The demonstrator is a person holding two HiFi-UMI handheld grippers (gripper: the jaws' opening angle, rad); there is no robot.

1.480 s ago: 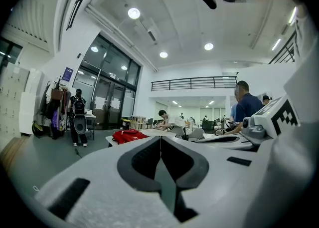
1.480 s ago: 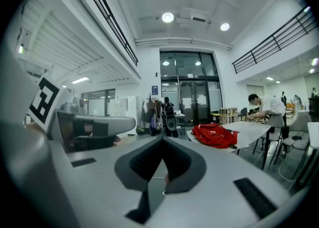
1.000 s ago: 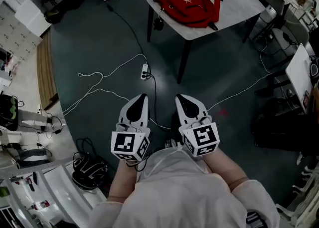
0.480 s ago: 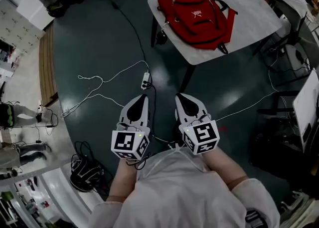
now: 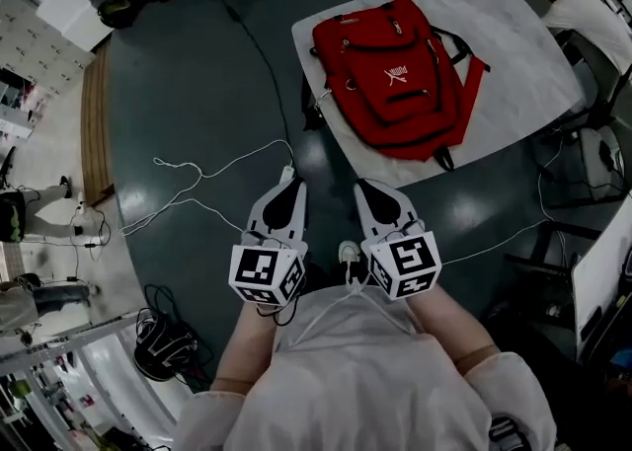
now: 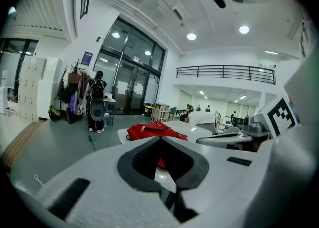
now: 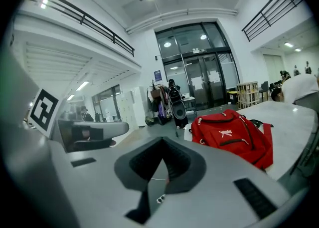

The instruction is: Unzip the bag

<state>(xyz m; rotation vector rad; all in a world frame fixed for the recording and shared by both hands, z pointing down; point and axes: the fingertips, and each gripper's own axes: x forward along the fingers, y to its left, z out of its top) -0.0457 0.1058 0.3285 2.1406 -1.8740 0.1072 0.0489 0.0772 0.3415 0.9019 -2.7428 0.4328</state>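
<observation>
My left gripper [image 5: 289, 183] and right gripper [image 5: 368, 187] are both pinched shut and empty, well short of the red backpack [image 5: 395, 79] by the table's [image 5: 518, 30] left edge. Looks soft and floppy, so I'd pin the fabric and tug a zipper pull [image 5: 350, 84].

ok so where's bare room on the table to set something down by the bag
The widest bare patch of table lies right of the bag, out to the far-right corner. Left of the bag only a thin strip shows along the edge.
</observation>
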